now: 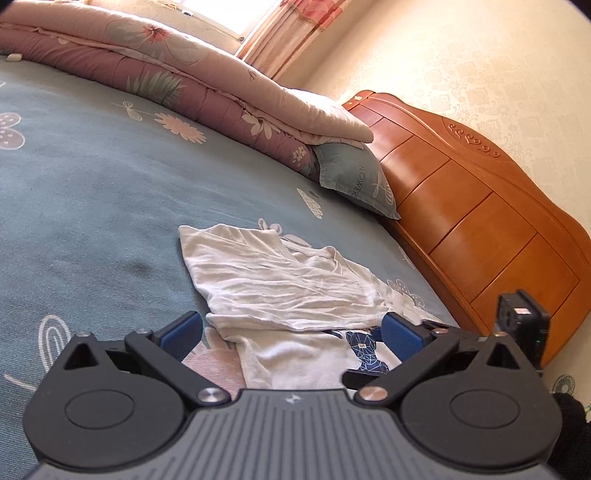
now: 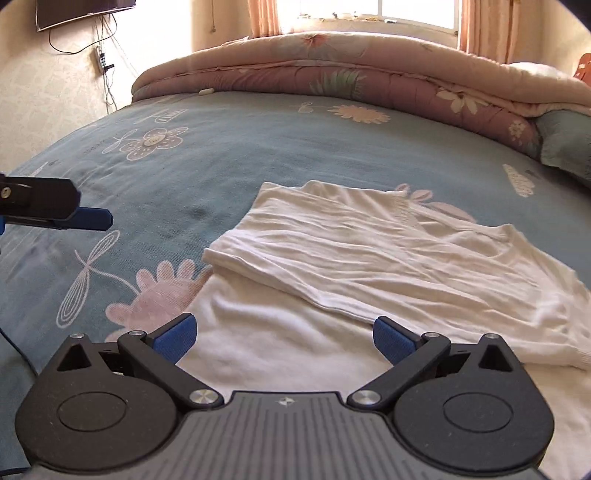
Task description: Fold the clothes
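A wrinkled white T-shirt (image 1: 280, 280) lies on the blue-grey flowered bed sheet (image 1: 92, 192), with one part folded over the rest. A dark blue print (image 1: 365, 350) shows on its lower layer. My left gripper (image 1: 291, 326) is open just above the shirt's near edge, with nothing between its blue pads (image 1: 181, 332). In the right wrist view the same shirt (image 2: 369, 251) spreads ahead and to the right. My right gripper (image 2: 284, 332) stands open over its near part and holds nothing. The left gripper's blue fingers (image 2: 92, 218) reach in from the left edge, clear of the shirt.
A folded pink floral quilt (image 2: 351, 70) lies along the far side of the bed, with a grey-blue pillow (image 1: 351, 181) under its end. A wooden headboard (image 1: 480, 206) stands at the right. A window with curtains (image 2: 376, 14) is behind, and a wall screen (image 2: 81, 11) with cables is at far left.
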Demonstrator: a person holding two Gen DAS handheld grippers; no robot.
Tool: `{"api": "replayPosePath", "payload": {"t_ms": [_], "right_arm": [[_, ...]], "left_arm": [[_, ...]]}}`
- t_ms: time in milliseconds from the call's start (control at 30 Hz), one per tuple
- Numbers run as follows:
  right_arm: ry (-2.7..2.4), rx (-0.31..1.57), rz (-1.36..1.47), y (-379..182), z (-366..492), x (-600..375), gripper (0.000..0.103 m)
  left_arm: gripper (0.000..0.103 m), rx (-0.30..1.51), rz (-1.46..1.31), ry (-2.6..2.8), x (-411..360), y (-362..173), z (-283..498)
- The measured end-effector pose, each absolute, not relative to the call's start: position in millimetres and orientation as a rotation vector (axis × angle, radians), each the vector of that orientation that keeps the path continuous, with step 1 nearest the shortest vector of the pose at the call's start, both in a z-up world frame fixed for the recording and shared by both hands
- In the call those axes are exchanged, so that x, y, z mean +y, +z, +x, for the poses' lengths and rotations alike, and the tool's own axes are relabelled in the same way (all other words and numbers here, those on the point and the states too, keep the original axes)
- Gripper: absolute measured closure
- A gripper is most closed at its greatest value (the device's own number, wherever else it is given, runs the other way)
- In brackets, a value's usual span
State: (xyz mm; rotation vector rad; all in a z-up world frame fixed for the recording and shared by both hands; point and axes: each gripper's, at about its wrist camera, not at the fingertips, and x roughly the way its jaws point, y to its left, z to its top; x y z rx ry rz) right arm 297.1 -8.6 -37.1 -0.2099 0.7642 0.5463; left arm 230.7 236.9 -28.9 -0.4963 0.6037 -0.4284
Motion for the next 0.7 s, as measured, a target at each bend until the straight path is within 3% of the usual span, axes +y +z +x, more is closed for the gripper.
{"api": "replayPosePath", "payload": {"t_ms": [333,533,700], "right_arm": [[0.291,0.934,-0.188,-86,202,-106,0.000],[0.224,0.876,-0.063,-94,183,-121,0.000],[0.202,0.855,-0.048,-96,182,-122,0.000]], "left_arm": [[0.001,0.759,-0.403,-0.570,146,-42,248],[0.001,0.906,-0.345,-0.485,123,-88,273],[0.001,0.840,-0.297,-0.301,140,-81,268]]}}
